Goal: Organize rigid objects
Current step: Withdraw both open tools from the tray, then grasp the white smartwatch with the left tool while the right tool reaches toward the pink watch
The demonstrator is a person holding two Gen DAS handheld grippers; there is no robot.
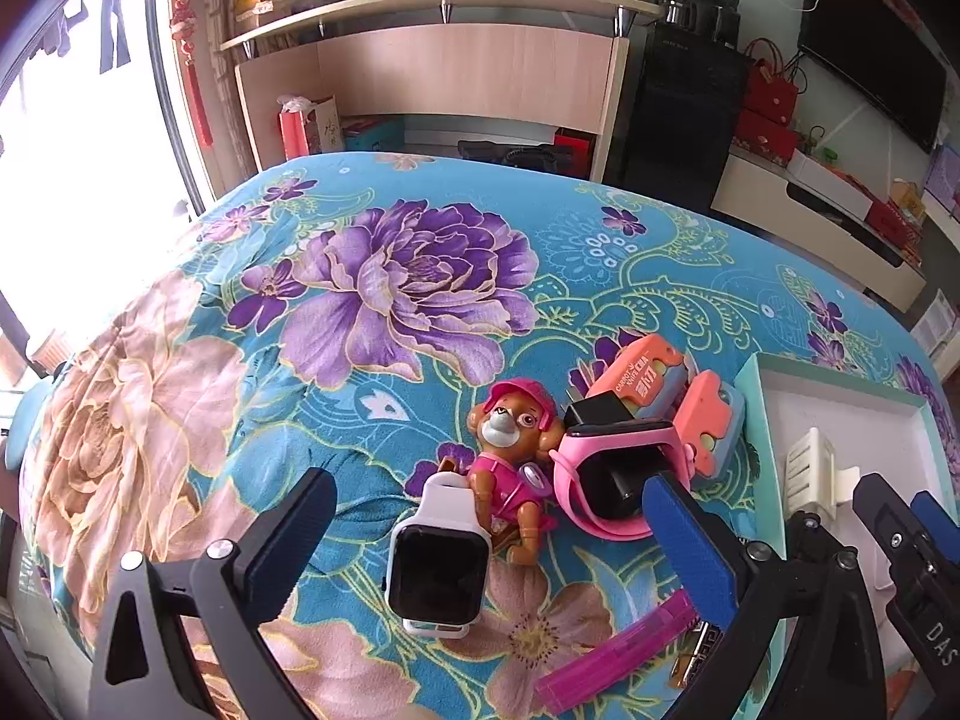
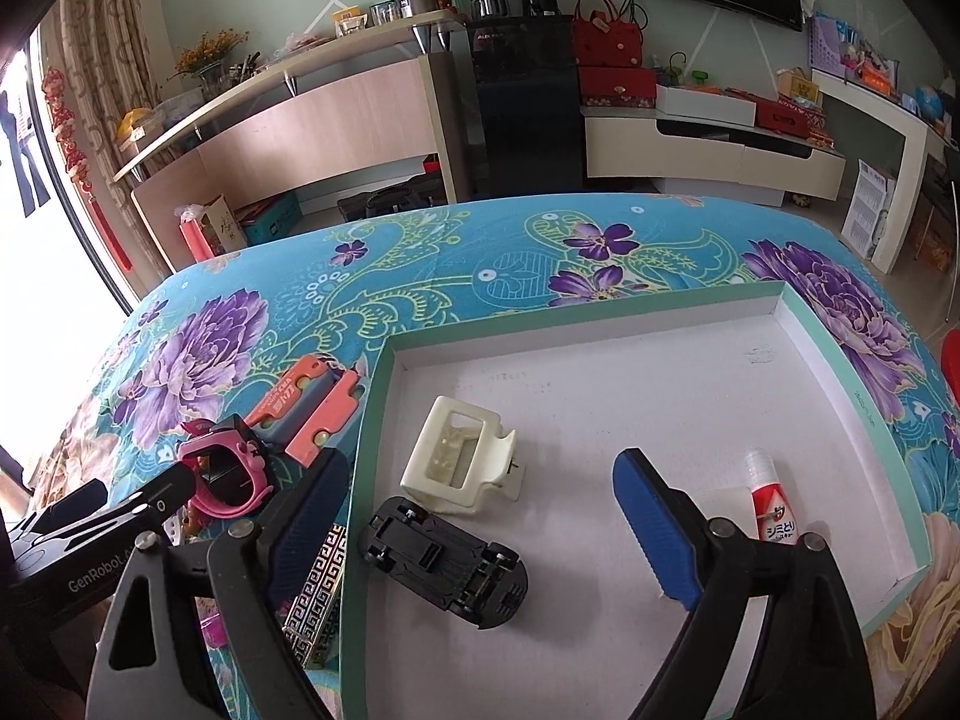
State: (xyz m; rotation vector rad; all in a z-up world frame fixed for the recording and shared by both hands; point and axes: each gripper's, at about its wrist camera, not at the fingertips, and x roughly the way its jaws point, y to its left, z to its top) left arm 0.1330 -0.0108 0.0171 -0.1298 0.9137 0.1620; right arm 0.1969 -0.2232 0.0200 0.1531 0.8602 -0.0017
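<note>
My left gripper [image 1: 489,483] is open above the floral cloth. A white smartwatch [image 1: 438,570] and a pink toy dog [image 1: 516,450] lie between its fingers, untouched. A pink watch [image 1: 612,480] and a coral folding cutter [image 1: 648,390] lie by its right finger. My right gripper [image 2: 483,462] is open over the teal-rimmed white tray [image 2: 372,420]. In the tray are an upturned black toy car [image 2: 444,570] between the fingers, a cream hair claw [image 2: 456,462] and a red-and-white tube [image 2: 771,504]. Nothing is gripped.
A magenta stick [image 1: 618,654] and a gold-patterned case [image 2: 318,600] lie on the cloth by the tray's left wall. The two grippers are close side by side there. Beyond the table's far edge stand a wooden counter [image 2: 300,102] and a black cabinet [image 2: 528,102].
</note>
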